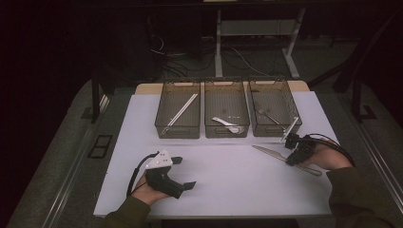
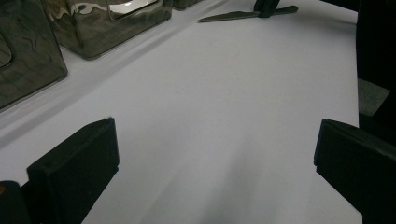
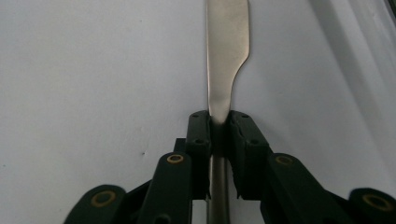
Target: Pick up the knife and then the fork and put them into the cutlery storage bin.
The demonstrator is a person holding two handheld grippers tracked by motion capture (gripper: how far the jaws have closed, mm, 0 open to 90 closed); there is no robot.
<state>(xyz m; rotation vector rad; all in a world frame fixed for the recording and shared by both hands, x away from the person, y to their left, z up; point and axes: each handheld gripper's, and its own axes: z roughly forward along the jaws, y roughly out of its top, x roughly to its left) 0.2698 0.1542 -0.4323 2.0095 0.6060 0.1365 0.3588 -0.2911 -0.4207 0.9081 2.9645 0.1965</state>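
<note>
Right hand-held gripper (image 3: 218, 122) is clamping the knife (image 3: 227, 46) on the worktop (image 1: 228, 180); left (image 1: 183, 173) idling open. Next: lifting it into a bin (image 1: 274, 129).

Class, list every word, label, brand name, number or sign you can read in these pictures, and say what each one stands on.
None: no readable text on the knife, the three bins, the white table, the left gripper or the right gripper.

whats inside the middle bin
A pale spoon lies on the floor of the middle bin; its dark front wall hides whatever lies right behind it.
</note>
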